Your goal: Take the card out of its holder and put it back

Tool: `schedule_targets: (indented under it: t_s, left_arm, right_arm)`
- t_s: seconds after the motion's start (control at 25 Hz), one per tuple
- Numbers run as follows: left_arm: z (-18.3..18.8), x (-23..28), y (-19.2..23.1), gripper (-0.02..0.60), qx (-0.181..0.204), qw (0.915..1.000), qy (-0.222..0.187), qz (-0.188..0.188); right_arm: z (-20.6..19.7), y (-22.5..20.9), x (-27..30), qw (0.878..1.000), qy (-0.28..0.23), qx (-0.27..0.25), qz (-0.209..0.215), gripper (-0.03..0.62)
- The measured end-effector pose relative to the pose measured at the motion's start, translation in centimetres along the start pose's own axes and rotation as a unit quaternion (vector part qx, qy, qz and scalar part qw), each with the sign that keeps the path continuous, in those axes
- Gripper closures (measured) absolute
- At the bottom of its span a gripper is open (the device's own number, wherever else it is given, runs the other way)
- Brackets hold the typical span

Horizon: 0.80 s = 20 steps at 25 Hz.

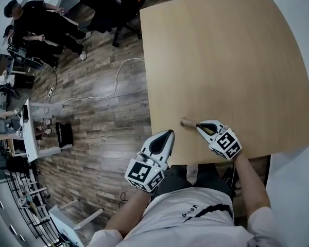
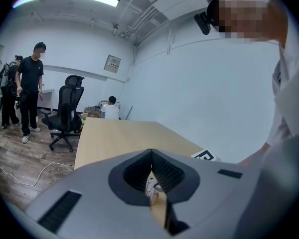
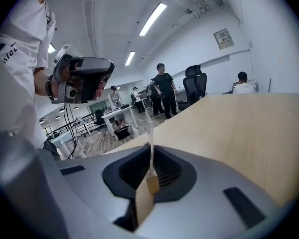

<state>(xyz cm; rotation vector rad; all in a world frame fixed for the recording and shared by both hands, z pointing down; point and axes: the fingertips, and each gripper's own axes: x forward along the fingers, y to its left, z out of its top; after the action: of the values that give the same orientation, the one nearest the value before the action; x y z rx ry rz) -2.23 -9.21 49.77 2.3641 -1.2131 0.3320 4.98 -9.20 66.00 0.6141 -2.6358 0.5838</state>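
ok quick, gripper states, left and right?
Left gripper: shut, nothing visibly gripped.
Right gripper: shut on the card holder, at the table edge.

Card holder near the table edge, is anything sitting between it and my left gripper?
Nothing visible does. Only bare table lies between the left gripper and the card holder. The right gripper meets the holder from the other side, fingers closed on the card.

The holder (image 1: pixel 186 123) stands near the table's (image 1: pixel 221 60) front edge (right gripper (image 1: pixel 200 126) just beside it, left gripper (image 1: pixel 169 134) farther left).
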Motion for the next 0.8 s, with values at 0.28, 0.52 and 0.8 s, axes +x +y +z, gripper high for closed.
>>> schedule_targets:
  t_s: [0.28,0.52,0.8]
  left_arm:
    - [-0.2,-0.8,1.0,0.569,-0.001,1.0,-0.009,-0.003]
    - [0.1,-0.9,0.6,0.569,0.003,0.9996,-0.018,-0.02]
    - [0.9,-1.4,0.3,0.569,0.006,0.9986,-0.034,-0.04]
  right_arm:
    - [1.5,0.4,-0.4,1.0,-0.01,-0.014,0.002,0.569]
    - [3.3,0.6,-2.2,0.999,-0.023,-0.033,-0.017,0.569]
    - [6.9,1.5,-4.7,0.996,-0.065,-0.019,-0.053,0.569]
